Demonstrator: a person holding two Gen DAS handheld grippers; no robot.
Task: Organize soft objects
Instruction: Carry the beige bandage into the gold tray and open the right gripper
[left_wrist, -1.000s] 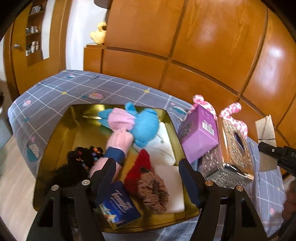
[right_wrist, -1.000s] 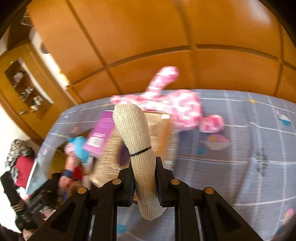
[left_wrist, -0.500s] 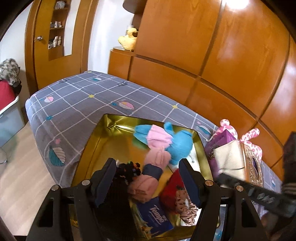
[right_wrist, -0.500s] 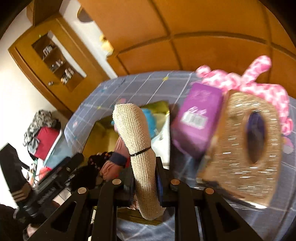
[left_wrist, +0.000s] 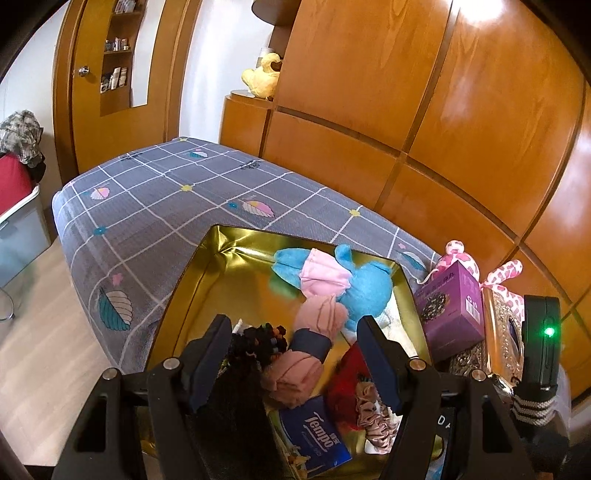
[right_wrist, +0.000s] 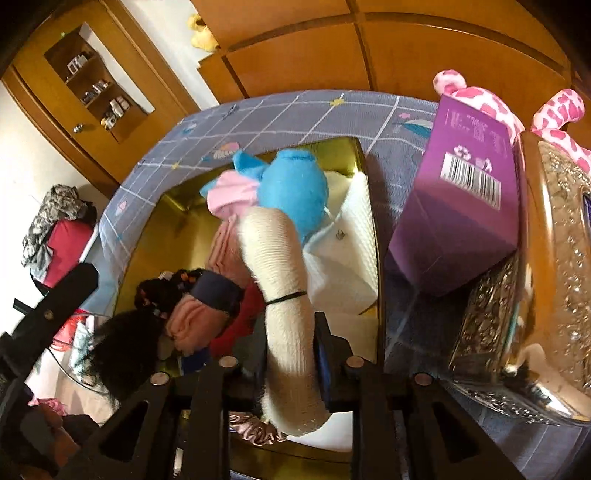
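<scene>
While right claw (right_wrist: 291, 354) pinches cream sock roll (right_wrist: 280, 280) over gold tray's rim (right_wrist: 371, 206), left claw (left_wrist: 295, 358) gaping, empty

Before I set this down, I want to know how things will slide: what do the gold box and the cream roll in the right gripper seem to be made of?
The gold box looks like thin metal or foil-faced card: glossy walls mirror the blue toy. The cream roll looks like woven gauze bandage: ribbed, matte, cinched by a black band.

Two plush toys (left_wrist: 354, 284) (left_wrist: 491, 273), perhaps two boxes (left_wrist: 452, 314) (left_wrist: 504, 343).
</scene>
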